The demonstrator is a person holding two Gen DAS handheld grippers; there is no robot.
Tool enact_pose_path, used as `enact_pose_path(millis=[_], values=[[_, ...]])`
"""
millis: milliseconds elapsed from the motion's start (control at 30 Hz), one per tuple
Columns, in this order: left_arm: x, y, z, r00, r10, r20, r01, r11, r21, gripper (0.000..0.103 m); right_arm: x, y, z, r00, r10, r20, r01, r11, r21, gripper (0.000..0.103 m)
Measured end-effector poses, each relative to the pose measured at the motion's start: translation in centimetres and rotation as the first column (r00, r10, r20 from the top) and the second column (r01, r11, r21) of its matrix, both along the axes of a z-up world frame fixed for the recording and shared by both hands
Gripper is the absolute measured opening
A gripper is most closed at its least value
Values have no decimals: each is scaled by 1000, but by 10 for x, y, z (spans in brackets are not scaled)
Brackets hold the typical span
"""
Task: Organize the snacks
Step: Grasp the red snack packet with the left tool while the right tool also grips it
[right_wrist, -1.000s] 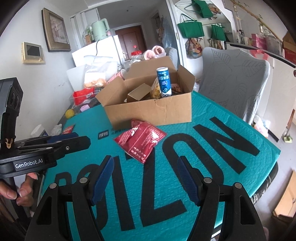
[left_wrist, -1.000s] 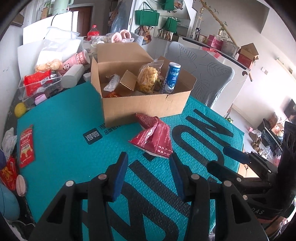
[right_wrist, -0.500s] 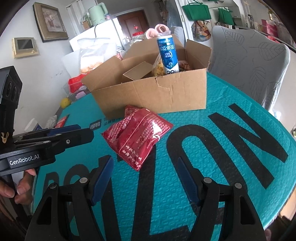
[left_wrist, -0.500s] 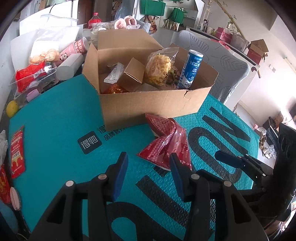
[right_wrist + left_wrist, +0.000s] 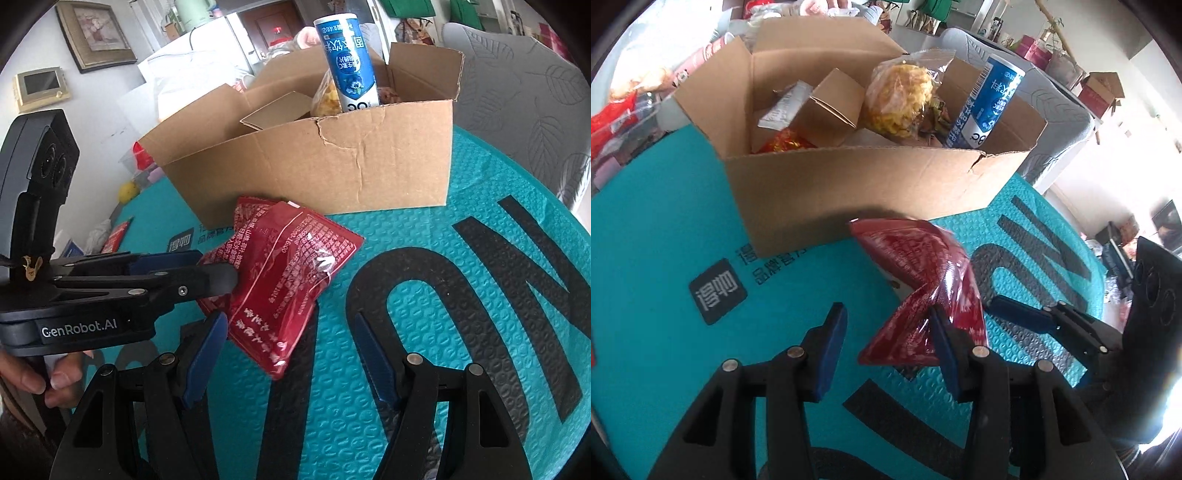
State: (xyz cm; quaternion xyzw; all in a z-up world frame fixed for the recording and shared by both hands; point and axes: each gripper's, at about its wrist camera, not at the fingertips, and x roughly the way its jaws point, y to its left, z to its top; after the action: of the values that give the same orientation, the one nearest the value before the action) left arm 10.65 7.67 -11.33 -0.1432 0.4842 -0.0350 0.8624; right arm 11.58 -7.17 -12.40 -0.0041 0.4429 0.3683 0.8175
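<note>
Two red snack packets lie overlapping on the teal mat, just in front of an open cardboard box. The box holds a blue tube, a bag of yellow snacks, a small brown carton and other packets. My left gripper is open over the packets' near left corner, its right finger covering the edge. My right gripper is open too, with the packets' near corner between its fingers. Neither pair of pads presses on anything.
The teal mat bears large black letters. A grey chair stands behind the box. A red packet and a yellow ball lie far left. A person's hand holds the left gripper's handle.
Both grippers have come forward and down onto the red packets, which now reach between their fingers. The box fills more of both views. The jaw gaps look unchanged.
</note>
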Motion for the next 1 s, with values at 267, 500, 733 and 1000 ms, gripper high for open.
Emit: enact_pose_path(millis=[267,500,733,1000], values=[[0,-6,-4,1000,-6,1,6,1000,8,46,1,5,-2,999,33,11,-33,999,7,57],[-6,-14,-2,1000,-16,-1,16,1000,26,40,-7,9,-1,998,55,39,-54,998,-24,42],[-27,-26,1,999,-34,-11,34,998,45,40,-26,-3,1,997,74,30,-73,997,-19,42],[-64,-41,0,998,-49,-27,50,998,30,40,-57,-21,-2,996,86,-1,-86,996,-13,42]])
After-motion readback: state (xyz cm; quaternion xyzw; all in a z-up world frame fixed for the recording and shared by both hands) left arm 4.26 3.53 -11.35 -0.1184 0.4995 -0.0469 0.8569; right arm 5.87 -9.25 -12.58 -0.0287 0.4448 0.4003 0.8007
